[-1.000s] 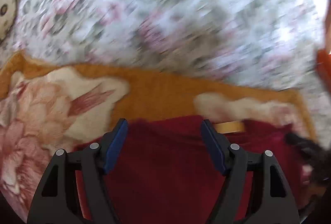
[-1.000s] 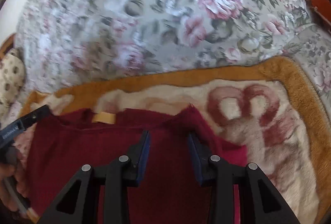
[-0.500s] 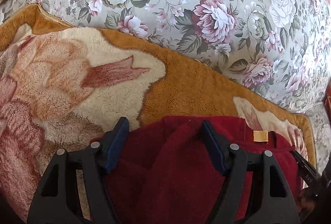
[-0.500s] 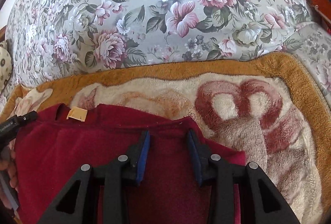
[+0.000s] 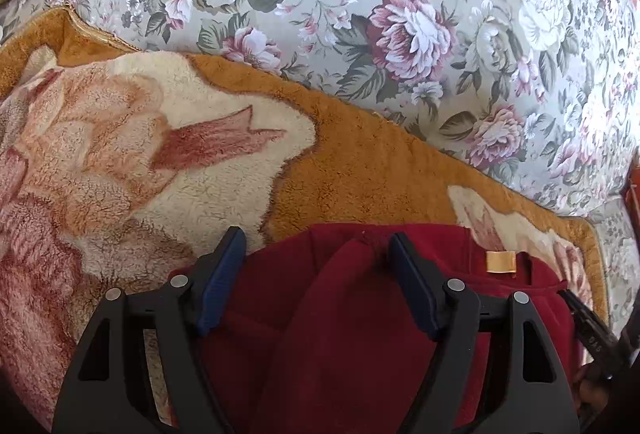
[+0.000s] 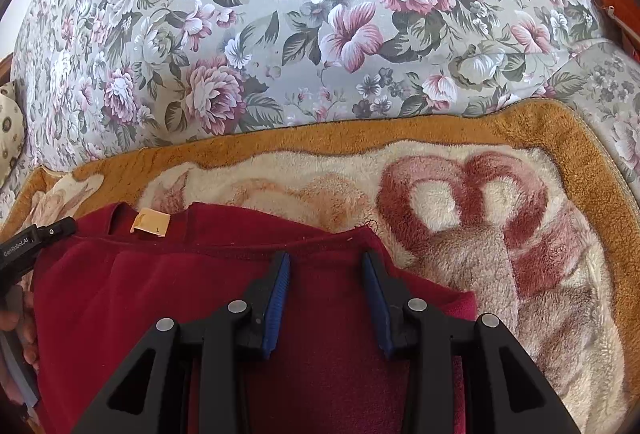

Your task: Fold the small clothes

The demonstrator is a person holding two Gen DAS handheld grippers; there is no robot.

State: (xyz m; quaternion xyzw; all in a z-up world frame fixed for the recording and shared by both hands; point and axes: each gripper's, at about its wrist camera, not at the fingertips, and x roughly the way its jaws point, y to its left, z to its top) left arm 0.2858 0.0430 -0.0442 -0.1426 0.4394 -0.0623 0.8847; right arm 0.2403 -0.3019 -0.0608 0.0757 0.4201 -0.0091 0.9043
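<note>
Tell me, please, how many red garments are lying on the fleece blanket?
1. A single dark red garment lies on the fleece blanket, its tan neck label toward the floral cushion. Anything beneath it would be hidden.

Left gripper (image 5: pixel 316 262) jaws wide apart, right gripper (image 6: pixel 326 274) jaws narrower, both angled downward

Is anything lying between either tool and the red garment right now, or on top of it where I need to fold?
Nothing visible does. The left tool and the right tool both sit directly over the red garment, jaws apart, with only its own fabric under them. Its upper side is bare except for its tan label. It lies on the fleece blanket.
</note>
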